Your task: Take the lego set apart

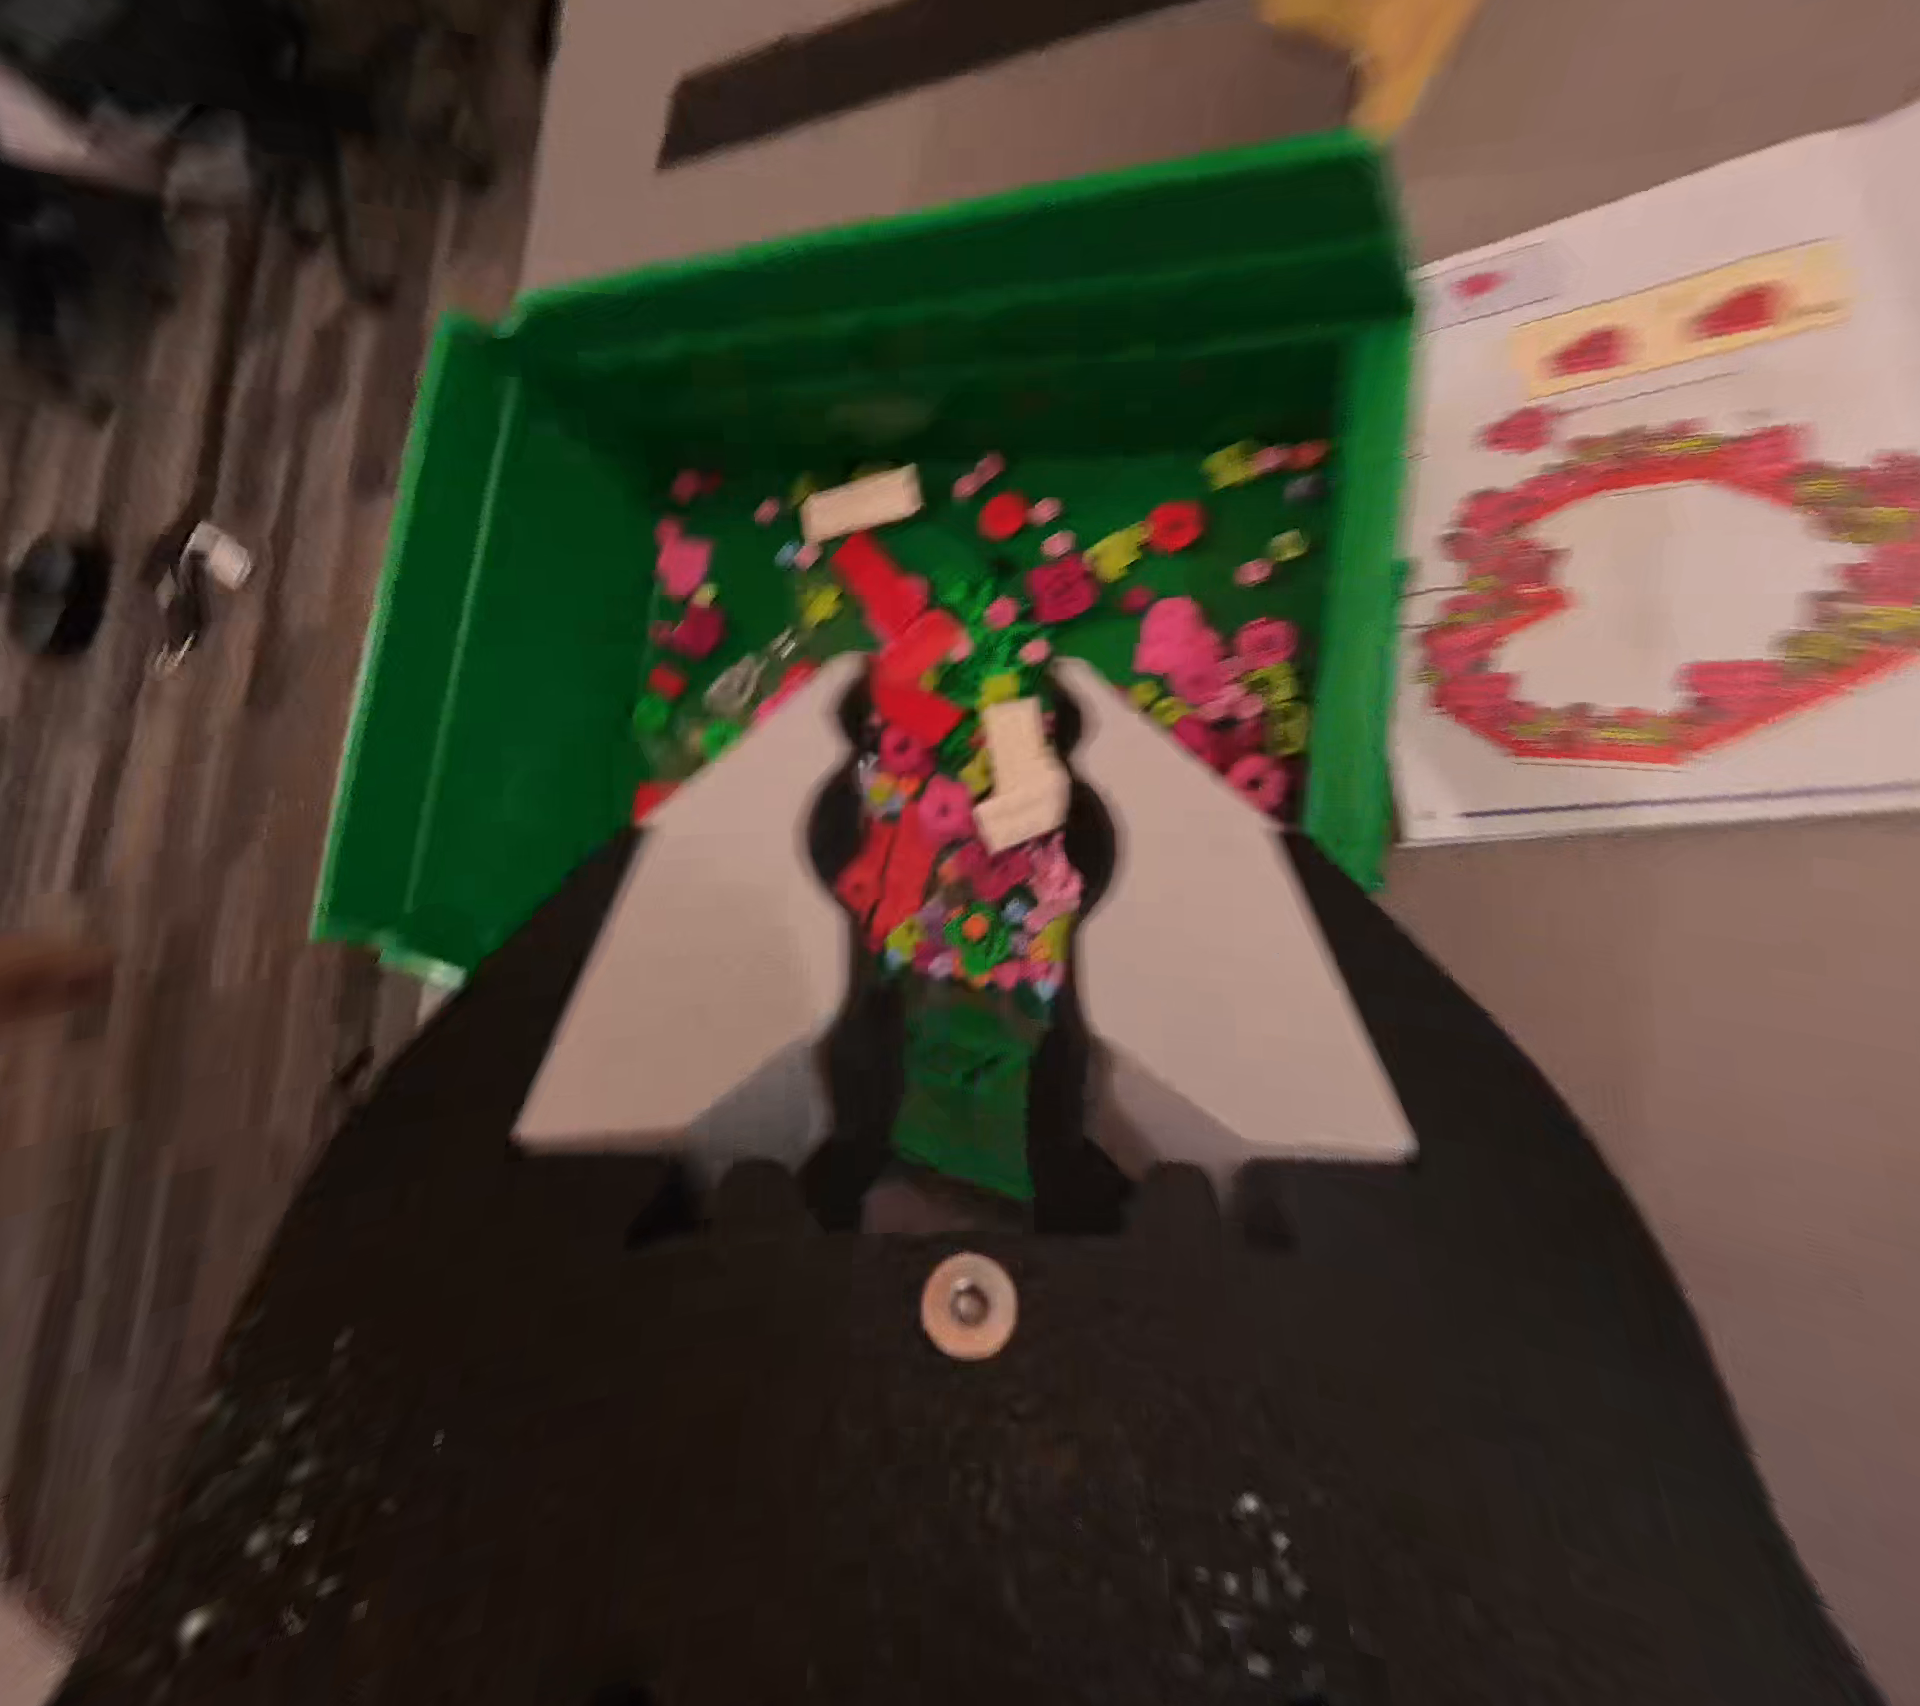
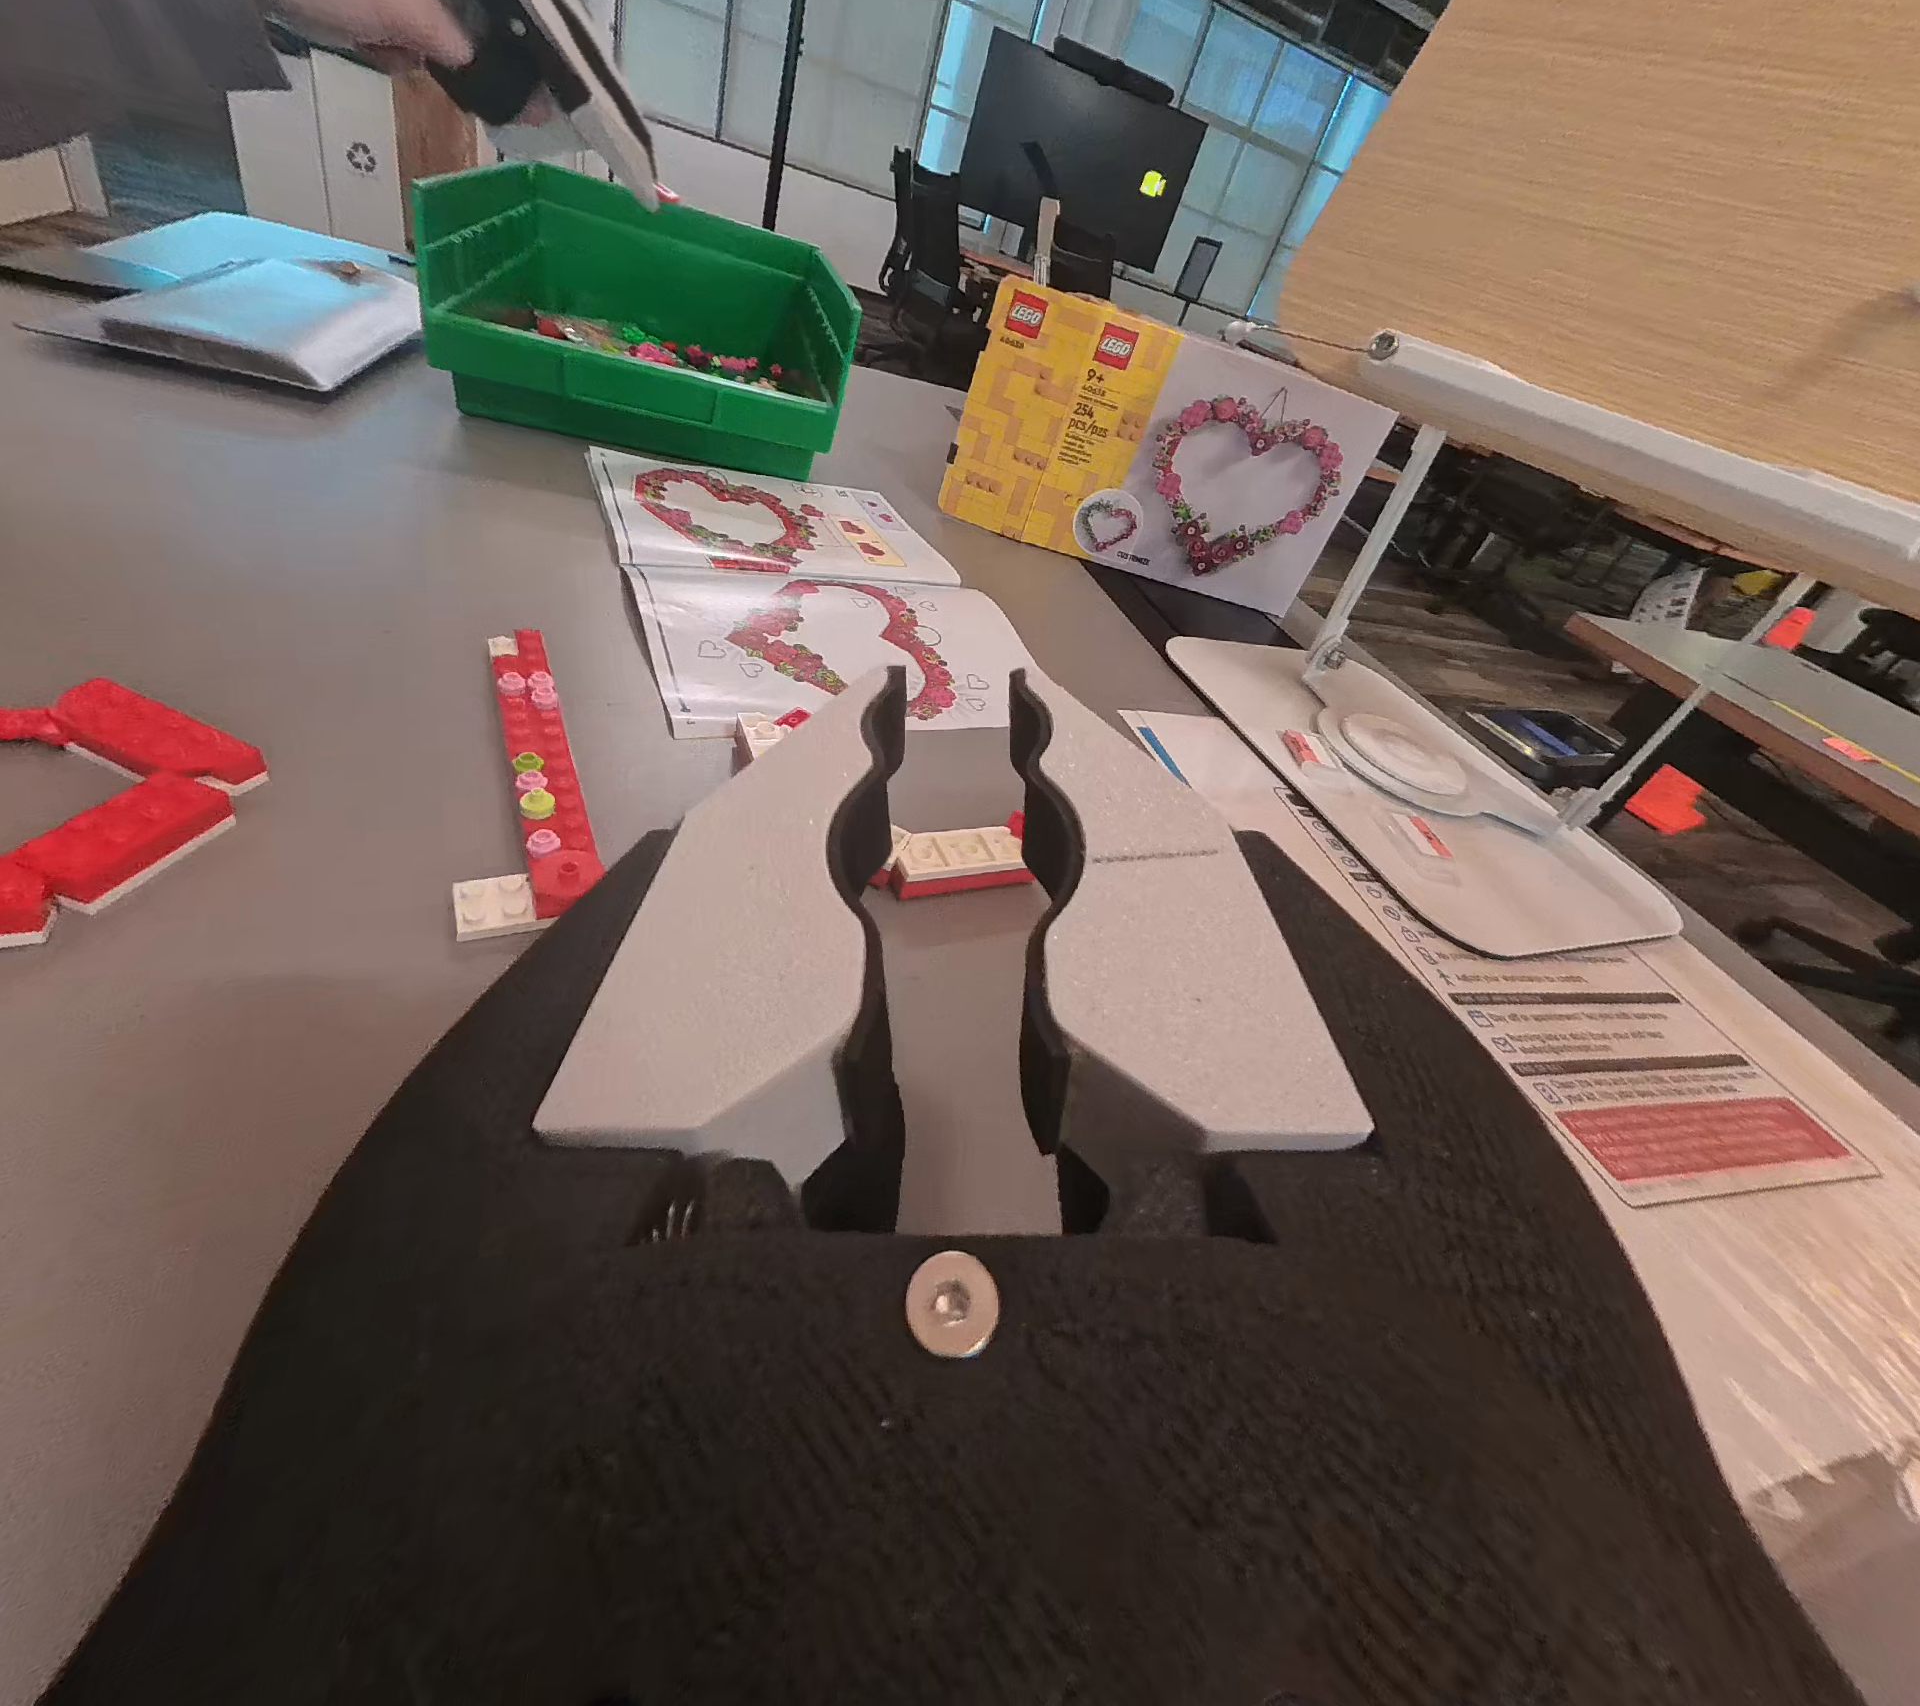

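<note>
Left gripper (image 1: 961, 669) above bin (image 1: 1361, 534), jaws parted, empty, right gripper (image 2: 951, 690) low over bare table (image 2: 260, 534), jaws parted, red strip (image 2: 540, 773) to its left.

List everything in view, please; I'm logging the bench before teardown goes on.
Bin: one, green, far table, loose pieces inside.
Booklet: one, open, mid-table.
Box: one, yellow and white, behind booklet.
Long strip: one, red with studs, left of centre.
Frame section: one, red, left edge.
Small block: one, red and white, beyond right fingers.
Lamp: one, white, right.
Left gripper: over bin, open.
Right gripper: low over table, open.
</note>
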### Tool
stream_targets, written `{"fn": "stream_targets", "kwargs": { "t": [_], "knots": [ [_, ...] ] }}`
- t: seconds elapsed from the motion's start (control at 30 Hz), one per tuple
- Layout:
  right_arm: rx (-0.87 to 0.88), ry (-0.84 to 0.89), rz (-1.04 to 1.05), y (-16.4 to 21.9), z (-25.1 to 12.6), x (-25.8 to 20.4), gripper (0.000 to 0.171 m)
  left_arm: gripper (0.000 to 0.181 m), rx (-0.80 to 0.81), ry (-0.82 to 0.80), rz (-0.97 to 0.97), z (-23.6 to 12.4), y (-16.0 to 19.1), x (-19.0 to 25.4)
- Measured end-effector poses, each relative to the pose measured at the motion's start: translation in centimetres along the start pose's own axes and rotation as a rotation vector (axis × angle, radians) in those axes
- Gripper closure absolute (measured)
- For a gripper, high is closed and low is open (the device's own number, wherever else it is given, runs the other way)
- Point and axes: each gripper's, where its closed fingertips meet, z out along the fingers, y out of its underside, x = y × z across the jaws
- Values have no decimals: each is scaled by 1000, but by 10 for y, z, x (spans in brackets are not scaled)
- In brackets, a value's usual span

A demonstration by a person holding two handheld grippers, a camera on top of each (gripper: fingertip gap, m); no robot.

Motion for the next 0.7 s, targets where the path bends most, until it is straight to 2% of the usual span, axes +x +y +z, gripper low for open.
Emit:
{"fn": "stream_targets", "kwargs": {
  "t": [0.03,0.17,0.3,0.37,0.43,0.5,0.57,0.63,0.7],
  "knots": [
    [-3,1,-5,0,0,0,153,124,-42,-40,-23,3,9,-8],
    [-11,3,-16,1,0,-1,153,107,-150,-59,-49,12,32,-13],
    [-9,6,-11,1,-1,0,153,104,-141,30,-105,11,32,5],
    [-9,7,-10,1,-1,0,153,107,-80,71,-74,2,21,23],
    [-13,2,-15,2,0,-1,153,118,88,190,43,-17,-5,66],
    [-29,-34,-32,2,1,-9,153,128,237,446,190,-45,-20,139],
    [-87,-169,-31,5,7,-34,150,139,313,700,364,-74,-14,211],
    [-208,-342,37,16,15,-65,136,146,327,807,517,-84,1,258],
    [-306,-462,95,25,27,-89,134,147,352,903,626,-90,12,295]
  ]
}}
